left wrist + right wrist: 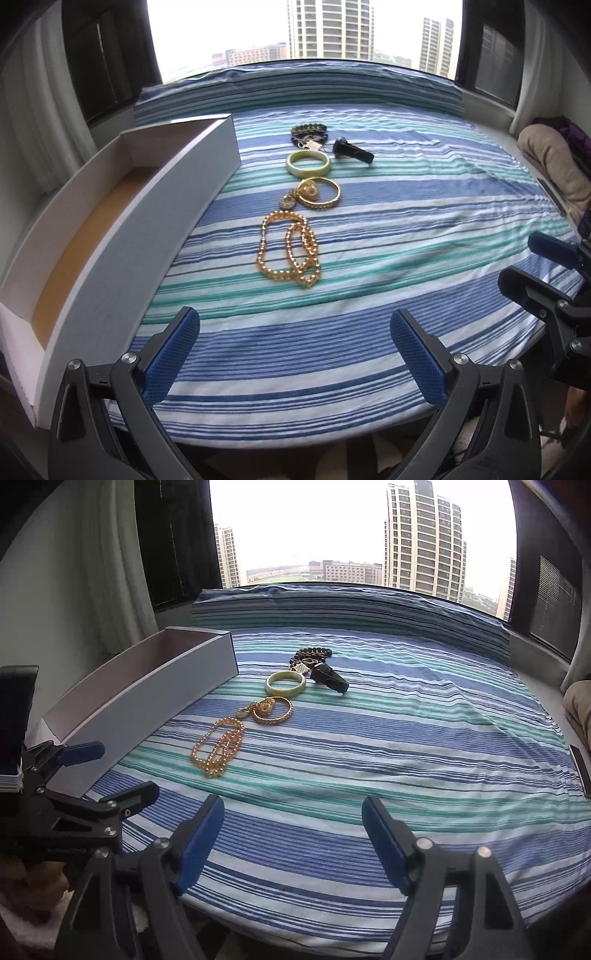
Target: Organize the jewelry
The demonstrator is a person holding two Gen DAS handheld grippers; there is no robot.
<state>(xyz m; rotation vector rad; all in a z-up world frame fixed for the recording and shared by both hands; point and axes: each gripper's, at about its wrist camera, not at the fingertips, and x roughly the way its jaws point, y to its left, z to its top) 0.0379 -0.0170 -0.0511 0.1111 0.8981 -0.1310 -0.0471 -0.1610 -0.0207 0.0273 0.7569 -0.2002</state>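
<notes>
Hovering over striped cloth: left gripper and right gripper spread wide, empty; gold bead necklace ahead.

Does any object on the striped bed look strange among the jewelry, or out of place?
Yes. A small black device lies beside the green bangle and the dark bead bracelet; it does not look like jewelry. The white box holds nothing visible.

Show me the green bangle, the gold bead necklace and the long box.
green bangle [308, 170], left wrist view, its near rim.
gold bead necklace [264, 254], left wrist view, its left strand.
long box [155, 698], right wrist view, its outer side wall.
</notes>
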